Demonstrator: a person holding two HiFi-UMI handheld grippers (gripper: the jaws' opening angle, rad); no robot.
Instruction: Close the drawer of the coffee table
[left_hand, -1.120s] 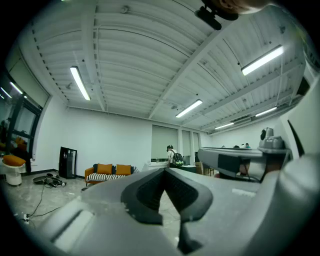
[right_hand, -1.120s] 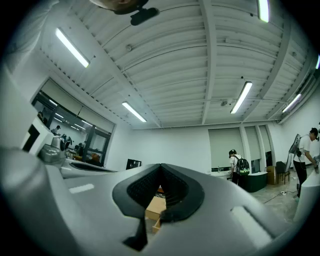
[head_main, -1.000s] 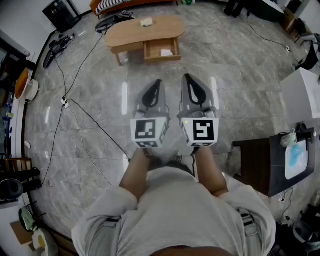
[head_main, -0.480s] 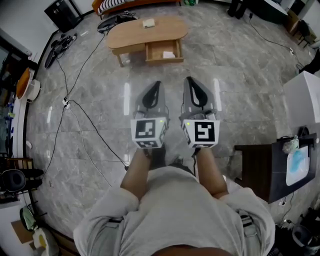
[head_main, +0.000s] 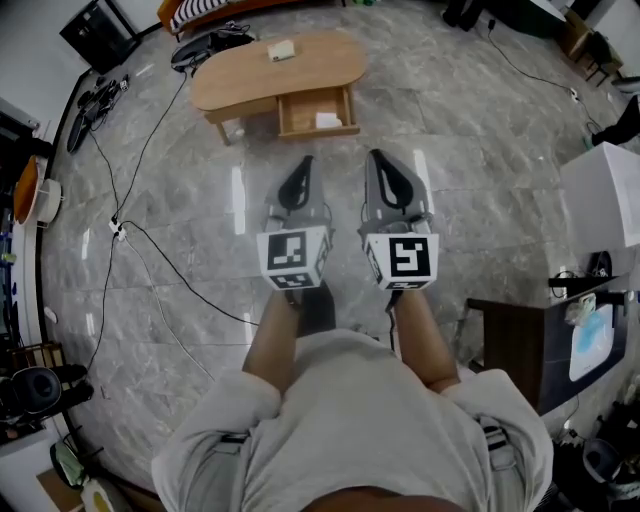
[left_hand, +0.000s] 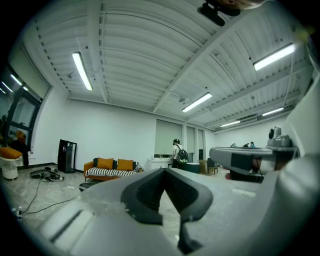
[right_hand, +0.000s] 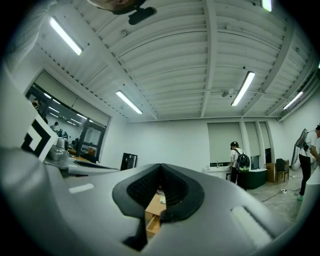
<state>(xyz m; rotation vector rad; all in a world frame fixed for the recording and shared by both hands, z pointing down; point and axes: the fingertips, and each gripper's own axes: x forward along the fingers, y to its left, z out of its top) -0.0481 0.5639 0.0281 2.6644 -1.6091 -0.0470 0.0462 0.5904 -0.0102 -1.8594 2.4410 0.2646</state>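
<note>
The oval wooden coffee table (head_main: 255, 72) stands on the marble floor ahead of me. Its drawer (head_main: 318, 108) is pulled out toward me, with a small white item (head_main: 328, 120) inside. A small pale box (head_main: 280, 50) lies on the tabletop. My left gripper (head_main: 303, 165) and right gripper (head_main: 377, 158) are held side by side, level, pointing at the table and well short of the drawer. Both are shut with nothing between the jaws. In the right gripper view a strip of the table and drawer (right_hand: 151, 212) shows below the shut right gripper (right_hand: 160, 168). In the left gripper view the left gripper (left_hand: 164, 172) hides the table.
Black cables (head_main: 150, 225) run across the floor at the left. A dark side table (head_main: 515, 335) and a white cabinet (head_main: 605, 195) stand at the right. An orange sofa (left_hand: 109, 169) is behind the table. A person with a backpack (right_hand: 241, 161) stands far off.
Both grippers have moved forward together toward the coffee table, which now sits nearer in the head view. The jaws stayed shut.
</note>
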